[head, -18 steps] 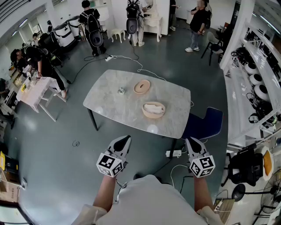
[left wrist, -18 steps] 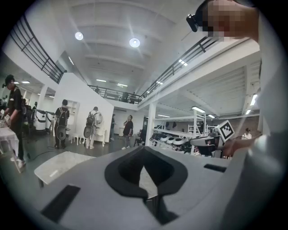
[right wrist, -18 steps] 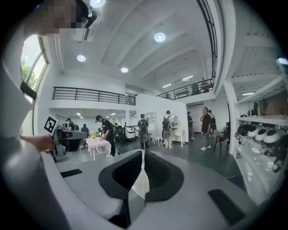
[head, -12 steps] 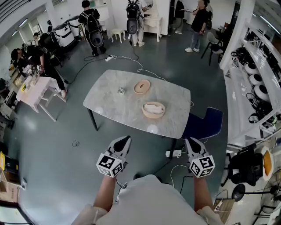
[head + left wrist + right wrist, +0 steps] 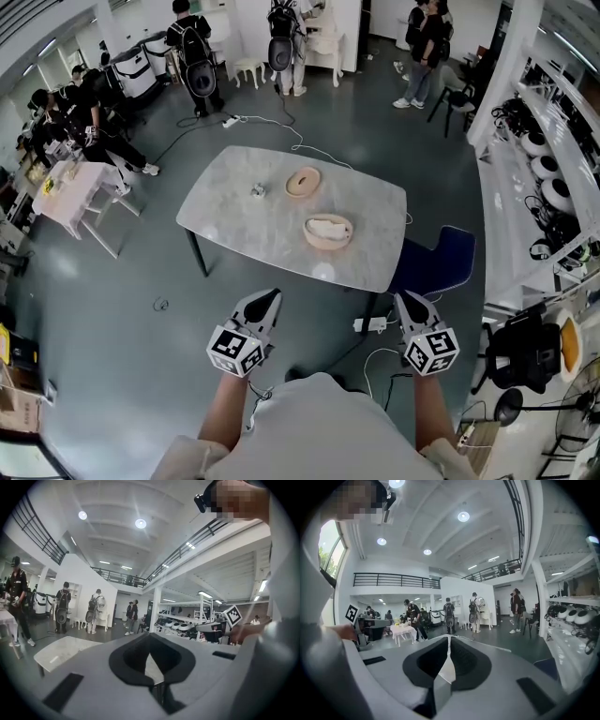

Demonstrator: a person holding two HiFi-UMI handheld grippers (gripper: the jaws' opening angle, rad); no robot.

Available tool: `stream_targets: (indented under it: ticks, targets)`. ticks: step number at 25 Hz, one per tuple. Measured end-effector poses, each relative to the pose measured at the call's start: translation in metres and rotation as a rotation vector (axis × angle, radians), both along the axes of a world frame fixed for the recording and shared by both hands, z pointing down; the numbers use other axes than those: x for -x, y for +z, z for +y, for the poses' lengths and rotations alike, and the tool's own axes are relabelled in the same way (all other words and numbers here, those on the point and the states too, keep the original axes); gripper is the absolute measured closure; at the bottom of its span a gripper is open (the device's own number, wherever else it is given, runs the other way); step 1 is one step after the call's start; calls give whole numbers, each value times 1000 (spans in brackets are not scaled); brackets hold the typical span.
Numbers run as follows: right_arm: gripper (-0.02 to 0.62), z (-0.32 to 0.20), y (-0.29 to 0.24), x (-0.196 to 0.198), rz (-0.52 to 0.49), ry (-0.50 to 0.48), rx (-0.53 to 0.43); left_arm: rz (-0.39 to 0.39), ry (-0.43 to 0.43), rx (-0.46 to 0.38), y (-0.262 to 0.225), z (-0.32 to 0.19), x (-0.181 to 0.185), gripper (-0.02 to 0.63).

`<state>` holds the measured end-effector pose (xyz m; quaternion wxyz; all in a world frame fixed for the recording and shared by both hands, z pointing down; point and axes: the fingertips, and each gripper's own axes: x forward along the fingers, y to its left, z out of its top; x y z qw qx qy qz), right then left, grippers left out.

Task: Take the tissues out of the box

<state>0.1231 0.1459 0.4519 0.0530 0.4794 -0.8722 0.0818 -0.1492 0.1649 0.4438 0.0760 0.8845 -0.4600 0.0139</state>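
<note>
A round wooden box (image 5: 328, 232) with white tissues in it sits on the marble table (image 5: 244, 225), toward its right side. Its flat round lid (image 5: 303, 182) lies farther back on the same table. Both grippers hang close to my body, well short of the table's near edge. My left gripper (image 5: 270, 298) is shut and empty, its tips meeting in the left gripper view (image 5: 150, 641). My right gripper (image 5: 405, 300) is likewise shut with nothing in it (image 5: 449, 641). The box does not show in either gripper view.
A small object (image 5: 256, 192) lies left of the lid. A blue chair (image 5: 441, 262) stands at the table's right near corner, with a power strip (image 5: 372, 326) and cables on the floor. Several people stand at the back; shelving runs along the right wall.
Both grippers hold the same place. Only the people in the background have shifted a little.
</note>
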Motion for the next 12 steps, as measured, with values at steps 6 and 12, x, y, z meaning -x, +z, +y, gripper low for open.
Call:
stream_targets:
  ticks: [6, 12]
  targets:
    - [554, 3, 4, 13, 6, 9, 13, -19, 14, 7, 2, 3, 8, 598]
    - [554, 5, 11, 24, 21, 19, 25, -16, 21, 10, 6, 0, 18, 584]
